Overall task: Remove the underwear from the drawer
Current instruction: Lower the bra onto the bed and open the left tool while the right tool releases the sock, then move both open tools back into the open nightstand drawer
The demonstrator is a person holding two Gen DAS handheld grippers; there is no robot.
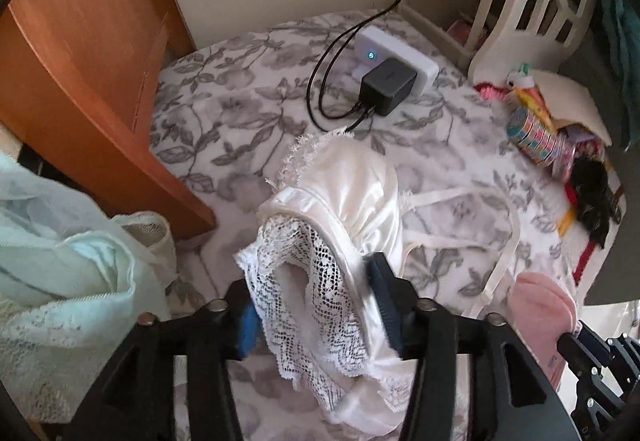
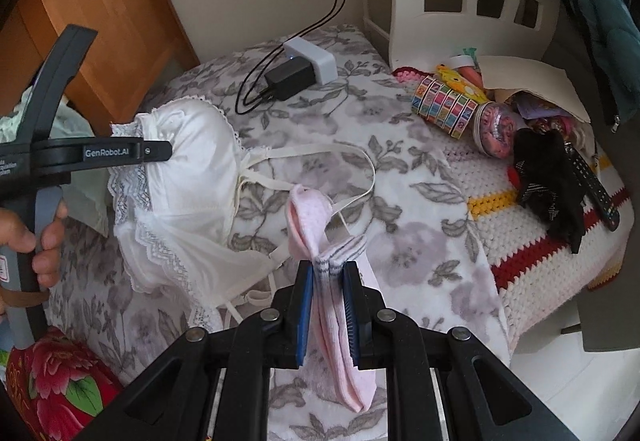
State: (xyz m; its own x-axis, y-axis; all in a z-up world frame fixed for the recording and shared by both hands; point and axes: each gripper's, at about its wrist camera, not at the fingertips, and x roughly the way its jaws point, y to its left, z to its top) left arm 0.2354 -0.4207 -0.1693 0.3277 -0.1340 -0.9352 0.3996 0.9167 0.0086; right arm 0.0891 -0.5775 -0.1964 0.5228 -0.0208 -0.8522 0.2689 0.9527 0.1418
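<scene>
A white satin and lace bra [image 1: 340, 201] lies heaped on the grey-flowered bedspread [image 1: 224, 113], its straps trailing to the right. My left gripper [image 1: 316, 301] stands open around its near end, the lace hanging loose between the blue pads. From the right wrist view, a left finger [image 2: 158, 152] rests over the bra [image 2: 192, 177] and a hand [image 2: 44, 241] holds the handle. My right gripper [image 2: 328, 281] is shut on a pink ribbed garment [image 2: 320, 225], held just above the bedspread; it also shows at the left wrist view's right edge [image 1: 544, 305]. Pale green lace garments [image 1: 60, 241] are bunched at the left.
An orange wooden cabinet [image 1: 80, 81] stands at the left. At the back of the bed lie a white power strip [image 1: 400, 53] with a black adapter [image 1: 386, 85] and cables. Toys [image 2: 448, 105], a black cloth [image 2: 552, 181] and a remote [image 2: 596, 189] lie on a crochet blanket [image 2: 540, 281].
</scene>
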